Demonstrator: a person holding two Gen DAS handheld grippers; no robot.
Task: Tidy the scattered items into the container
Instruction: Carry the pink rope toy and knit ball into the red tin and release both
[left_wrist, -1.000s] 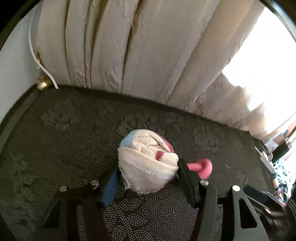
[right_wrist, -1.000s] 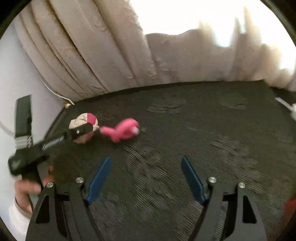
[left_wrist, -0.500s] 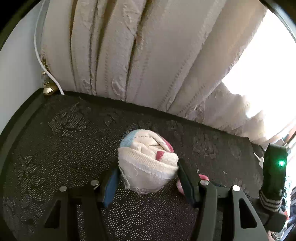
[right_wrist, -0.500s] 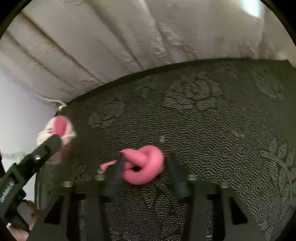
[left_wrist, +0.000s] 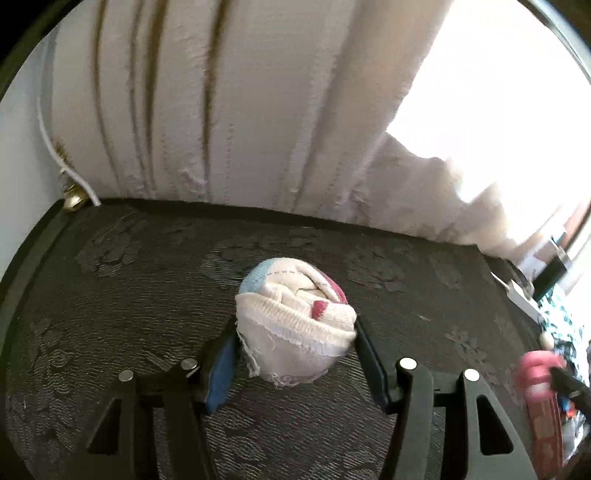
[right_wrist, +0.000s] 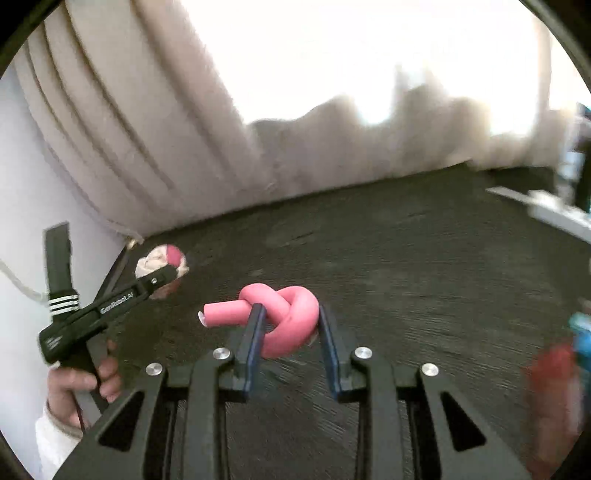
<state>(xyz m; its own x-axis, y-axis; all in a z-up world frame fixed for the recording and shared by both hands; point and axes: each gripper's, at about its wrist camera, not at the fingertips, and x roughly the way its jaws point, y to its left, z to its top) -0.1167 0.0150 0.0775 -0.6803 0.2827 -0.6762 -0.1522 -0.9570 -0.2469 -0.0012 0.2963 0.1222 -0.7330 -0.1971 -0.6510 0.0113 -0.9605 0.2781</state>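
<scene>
A rolled cream sock ball (left_wrist: 295, 321) with pink and pale blue patches sits between the pads of my left gripper (left_wrist: 294, 328), which is shut on it just above the dark patterned cloth (left_wrist: 147, 295). My right gripper (right_wrist: 290, 310) is shut on a pink knotted foam toy (right_wrist: 291, 317), whose loose end sticks out to the left. In the right wrist view the left gripper (right_wrist: 162, 275) shows at the far left with the sock ball (right_wrist: 162, 256), held by a person's hand (right_wrist: 85, 380). The pink toy (left_wrist: 537, 369) appears blurred at the right edge of the left wrist view.
Cream curtains (left_wrist: 258, 129) hang along the far edge of the cloth, with a white cord (left_wrist: 66, 170) at the left corner. A white strip (right_wrist: 554, 214) lies at the far right. Blurred red (right_wrist: 550, 391) and blue (right_wrist: 583, 332) things show at the lower right.
My right gripper went from open to shut on the pink knot and carried it off to the right. The left gripper kept its hold on the sock ball and shifted slightly.
</scene>
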